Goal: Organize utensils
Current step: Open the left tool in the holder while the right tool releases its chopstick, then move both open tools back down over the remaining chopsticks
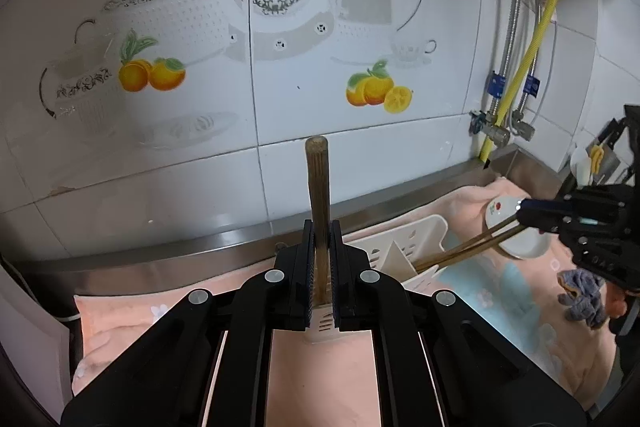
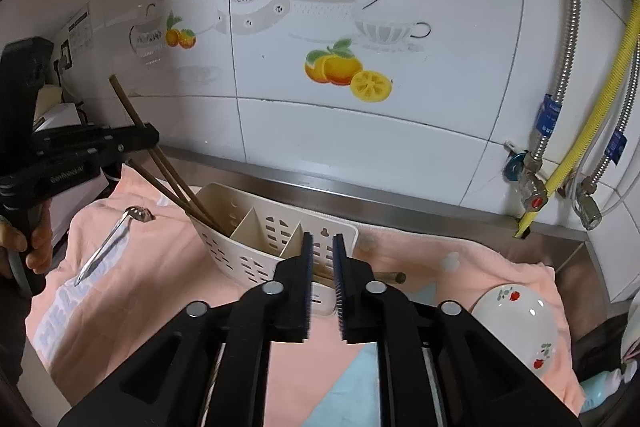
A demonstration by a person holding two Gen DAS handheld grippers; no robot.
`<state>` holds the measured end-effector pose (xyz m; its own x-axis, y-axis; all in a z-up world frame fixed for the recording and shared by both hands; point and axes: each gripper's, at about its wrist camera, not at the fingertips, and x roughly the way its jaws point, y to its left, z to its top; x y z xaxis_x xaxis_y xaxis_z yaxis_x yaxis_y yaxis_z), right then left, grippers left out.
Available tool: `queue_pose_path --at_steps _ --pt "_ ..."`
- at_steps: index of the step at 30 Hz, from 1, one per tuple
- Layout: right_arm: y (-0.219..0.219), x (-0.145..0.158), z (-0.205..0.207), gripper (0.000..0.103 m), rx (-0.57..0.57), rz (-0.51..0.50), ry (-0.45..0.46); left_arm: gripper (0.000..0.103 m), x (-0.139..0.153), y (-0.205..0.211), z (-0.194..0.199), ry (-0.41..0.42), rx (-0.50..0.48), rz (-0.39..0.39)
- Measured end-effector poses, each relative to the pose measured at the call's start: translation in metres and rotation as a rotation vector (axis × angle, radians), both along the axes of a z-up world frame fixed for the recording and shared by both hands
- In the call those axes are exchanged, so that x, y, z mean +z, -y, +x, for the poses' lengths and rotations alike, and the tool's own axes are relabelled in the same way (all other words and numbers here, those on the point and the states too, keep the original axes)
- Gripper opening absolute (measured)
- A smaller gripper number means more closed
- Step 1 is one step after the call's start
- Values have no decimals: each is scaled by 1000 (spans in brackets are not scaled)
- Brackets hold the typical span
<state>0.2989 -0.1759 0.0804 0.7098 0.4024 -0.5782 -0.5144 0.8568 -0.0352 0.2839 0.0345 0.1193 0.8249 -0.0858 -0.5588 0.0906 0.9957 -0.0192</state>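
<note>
Above the pink towel point(image 2: 168, 267), left gripper point(image 1: 322, 231) pinches upright chopsticks point(image 1: 318, 195); right gripper point(image 2: 322, 243), jaws slightly parted and empty, faces the white utensil caddy point(image 2: 256, 247).

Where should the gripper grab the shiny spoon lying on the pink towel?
Probably mid-handle. The spoon lies flat on the towel, its thin straight handle slanting and its bowl toward the wall. Come from above with the fingers either side of the handle; the rounded bowl looks harder to pinch.
</note>
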Motion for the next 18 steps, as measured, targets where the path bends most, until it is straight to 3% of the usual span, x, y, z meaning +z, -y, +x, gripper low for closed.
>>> queue_pose_path --at_steps 4,6,12,14,16,18 --pt "3 4 -12 26 -4 4 31 7 0 0 -3 1 -2 -3" --pt "5 5 -23 36 2 15 47 7 2 1 -5 11 4 -1" --pt "6 -5 -60 45 23 31 72 10 7 2 -24 29 2 5" --pt "6 -14 -71 46 30 30 70 16 6 2 -35 35 0 -4" --pt "6 -24 -83 50 30 26 62 28 4 1 -47 40 6 -9" --pt "6 -38 -94 50 32 23 46 32 -1 1 -59 44 10 -14"
